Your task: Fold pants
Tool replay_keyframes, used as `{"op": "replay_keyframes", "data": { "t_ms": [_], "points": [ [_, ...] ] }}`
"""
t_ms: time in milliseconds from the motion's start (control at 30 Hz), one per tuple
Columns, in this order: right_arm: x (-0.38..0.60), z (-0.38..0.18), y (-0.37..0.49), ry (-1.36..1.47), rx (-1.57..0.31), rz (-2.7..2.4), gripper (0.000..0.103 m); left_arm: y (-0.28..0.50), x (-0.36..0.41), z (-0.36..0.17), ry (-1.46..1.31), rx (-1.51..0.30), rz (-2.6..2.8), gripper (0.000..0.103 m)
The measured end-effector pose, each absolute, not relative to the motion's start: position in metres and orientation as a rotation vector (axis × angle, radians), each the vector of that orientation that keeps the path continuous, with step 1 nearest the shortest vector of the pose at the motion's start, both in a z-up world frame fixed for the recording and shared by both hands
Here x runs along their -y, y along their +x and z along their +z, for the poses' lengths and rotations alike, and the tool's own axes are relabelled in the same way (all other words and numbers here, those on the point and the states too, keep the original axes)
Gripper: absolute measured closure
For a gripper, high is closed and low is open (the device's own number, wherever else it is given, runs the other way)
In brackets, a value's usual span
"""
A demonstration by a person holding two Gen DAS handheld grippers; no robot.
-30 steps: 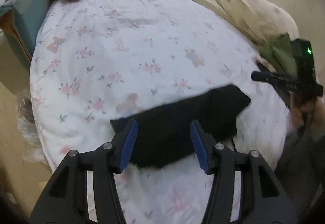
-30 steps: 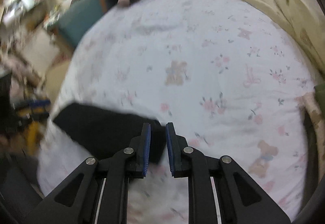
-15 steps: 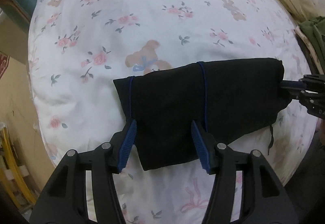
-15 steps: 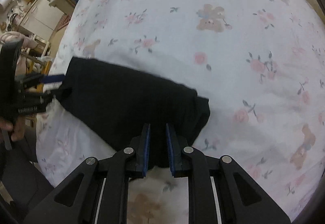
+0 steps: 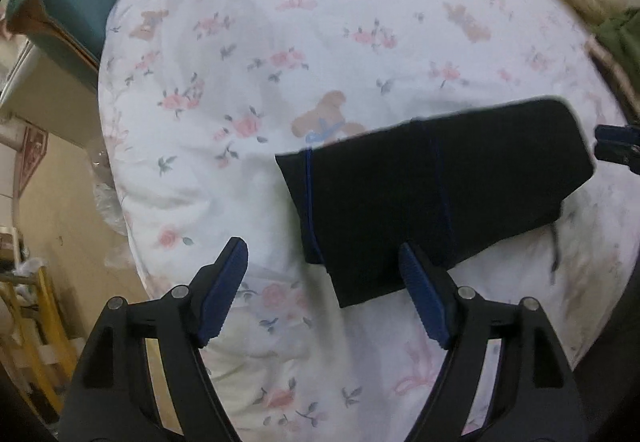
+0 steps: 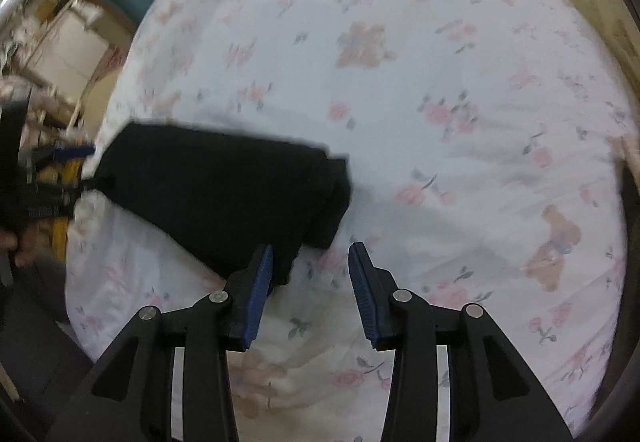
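1. Left wrist view: left tool [image 5: 322, 278] pointing down at the bed [image 5: 224, 181], jaws wide and opening, pads pressing on nothing. Folded black pants [image 5: 432, 193] lying flat on the floral bed sheet [image 5: 320, 41]; only their near left corner between the two blue pads, touched by neither as far as visible. Thin blue stitch lines across the dark cloth. At the right edge, just beside the far end of the pants, tip of the right tool [image 5: 618, 145].

2. Right wrist view (blurred): right tool [image 6: 310, 274] also opening, nothing gripped. Pants [image 6: 224, 193] to the left of the gap, their near corner just beside the left pad. Bare sheet [image 6: 440, 81] between the pads.
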State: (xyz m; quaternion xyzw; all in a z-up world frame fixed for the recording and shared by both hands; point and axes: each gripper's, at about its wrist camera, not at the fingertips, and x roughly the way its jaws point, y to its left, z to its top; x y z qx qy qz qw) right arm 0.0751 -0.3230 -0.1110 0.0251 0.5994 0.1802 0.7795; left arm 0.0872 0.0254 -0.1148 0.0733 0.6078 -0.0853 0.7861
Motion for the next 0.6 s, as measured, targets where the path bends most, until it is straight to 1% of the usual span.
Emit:
{"op": "replay_keyframes", "data": {
  "t_ms": [33,100,133,167,300,400,500,567,600],
  "points": [
    [0.327,-0.108,0.078,0.092,-1.276,0.376,0.056,0.09,-0.03,-0.108,0.115,-1.29,-0.18,0.027],
    [0.337,-0.104,0.086,0.188,-1.249,0.36,0.036,0.098,-0.042,-0.094,0.004,-1.232,-0.16,0.027],
    [0.34,-0.104,0.089,0.221,-1.244,0.351,0.033,0.1,-0.048,-0.091,-0.041,-1.211,-0.147,0.025],
    [0.343,-0.106,0.094,0.271,-1.248,0.346,0.032,0.104,-0.051,-0.091,-0.071,-1.202,-0.133,0.022],
    [0.347,-0.123,0.11,0.47,-1.269,0.342,0.031,0.12,-0.053,-0.107,-0.172,-1.228,-0.139,0.021],
    [0.339,-0.142,0.121,0.527,-1.316,0.328,0.03,0.126,-0.041,-0.128,-0.169,-1.285,-0.152,0.021],
    [0.322,-0.165,0.121,0.467,-1.377,0.337,0.03,0.126,-0.031,-0.156,-0.133,-1.371,-0.136,0.021],
    [0.305,-0.175,0.116,0.383,-1.395,0.388,0.03,0.125,-0.029,-0.168,-0.151,-1.38,-0.153,0.021],
    [0.3,-0.18,0.114,0.384,-1.405,0.421,0.03,0.124,-0.03,-0.171,-0.164,-1.37,-0.162,0.02]
  ]
}}
